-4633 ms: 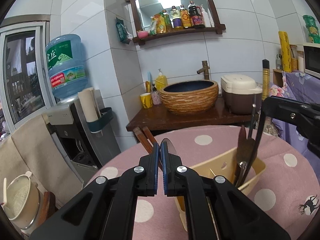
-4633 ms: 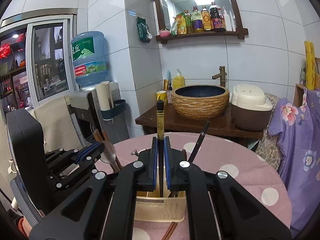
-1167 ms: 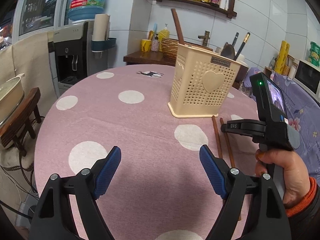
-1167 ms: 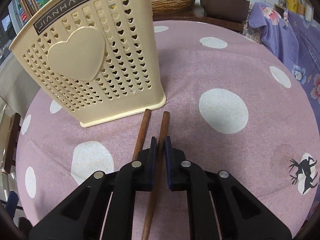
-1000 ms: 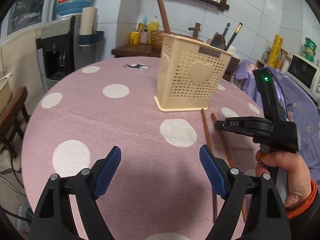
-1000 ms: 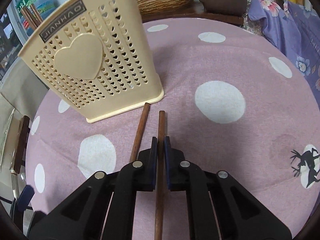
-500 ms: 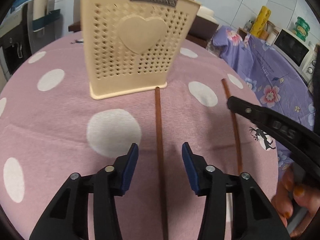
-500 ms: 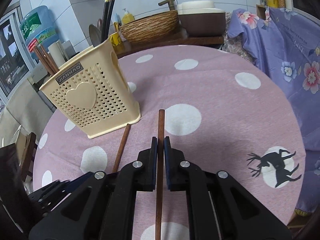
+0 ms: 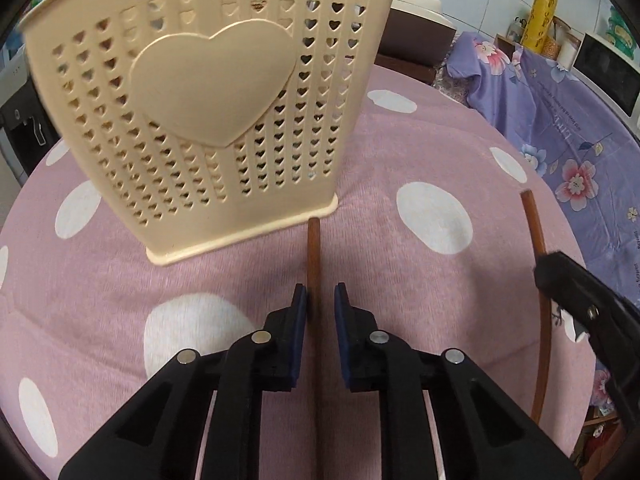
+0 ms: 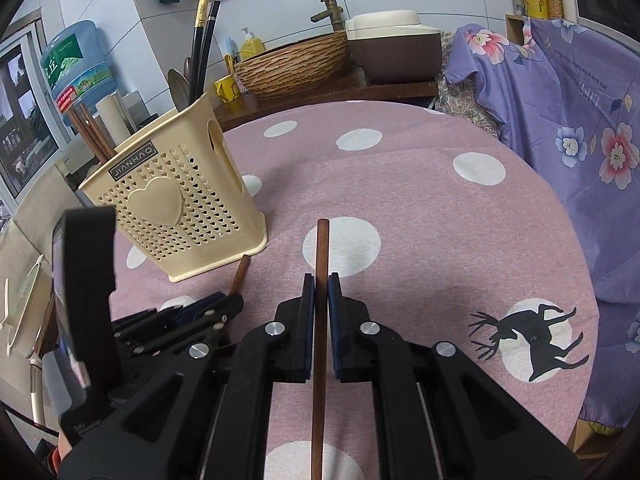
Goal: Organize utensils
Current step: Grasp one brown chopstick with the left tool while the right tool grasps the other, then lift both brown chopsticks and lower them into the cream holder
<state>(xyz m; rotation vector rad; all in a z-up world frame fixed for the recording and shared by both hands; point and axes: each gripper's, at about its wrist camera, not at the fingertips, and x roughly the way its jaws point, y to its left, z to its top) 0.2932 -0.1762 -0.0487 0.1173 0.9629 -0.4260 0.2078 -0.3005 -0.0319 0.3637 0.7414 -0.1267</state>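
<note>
A round table under a pink cloth (image 10: 420,208) with white dots and a black deer print (image 10: 532,340) stands in a tiled kitchen, with a purple floral cover (image 10: 580,92) at one side. A cream perforated utensil holder (image 10: 176,208) with a raised heart stands upright on the cloth. The right wrist view alone shows the room behind: woven basin (image 10: 296,64), brass tap (image 10: 332,10), water bottle (image 10: 76,68), and utensils standing in the holder. There the right gripper (image 10: 321,280) is clamped on one brown chopstick (image 10: 322,244), held clear above the cloth. The left wrist view alone shows the left gripper (image 9: 321,292), its fingers slightly apart, astride a second chopstick (image 9: 313,256) lying on the cloth, tip just beside the holder's base.
</note>
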